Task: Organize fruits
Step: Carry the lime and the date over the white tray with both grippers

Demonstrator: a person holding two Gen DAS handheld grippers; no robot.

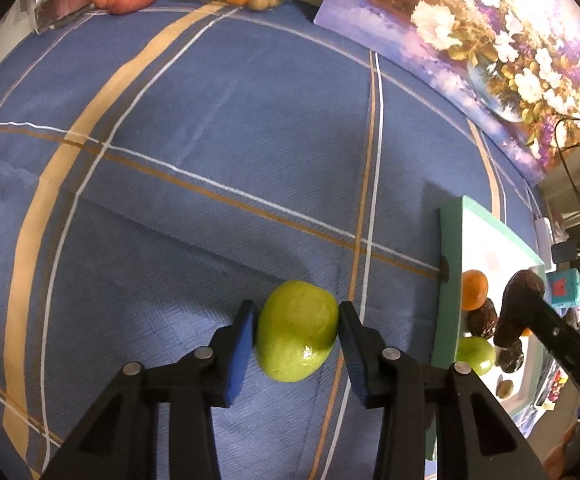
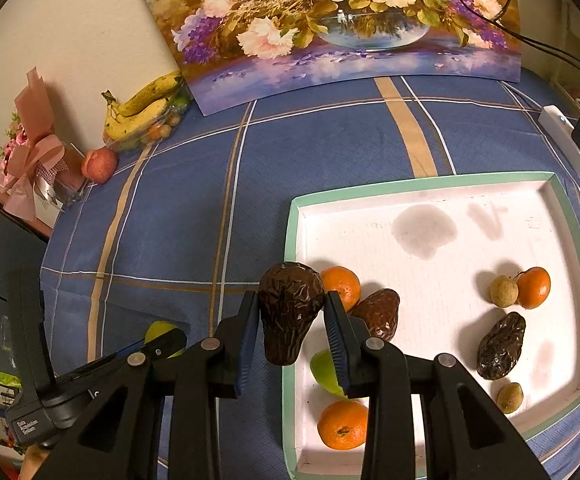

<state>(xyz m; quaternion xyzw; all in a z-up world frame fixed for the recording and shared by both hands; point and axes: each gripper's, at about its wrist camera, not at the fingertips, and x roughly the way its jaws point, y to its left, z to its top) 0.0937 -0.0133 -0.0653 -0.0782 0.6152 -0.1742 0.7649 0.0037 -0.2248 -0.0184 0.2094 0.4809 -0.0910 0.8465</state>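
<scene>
The left gripper [image 1: 296, 334] is clamped on the green fruit [image 1: 297, 330] over the blue cloth [image 1: 210, 160], the tray [image 1: 448, 280] lying just to its right, where the right gripper [image 2: 292, 320] grips a wrinkled dark fruit [image 2: 288, 312] at the tray's left rim.

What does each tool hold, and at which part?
Left tool grips the green fruit at its sides. Right tool grips the dark wrinkled fruit at its middle.

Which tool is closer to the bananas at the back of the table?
Neither clearly; both tools are far from the bananas. The left tool holds a green fruit, and the right tool holds a dark wrinkled fruit.
</scene>
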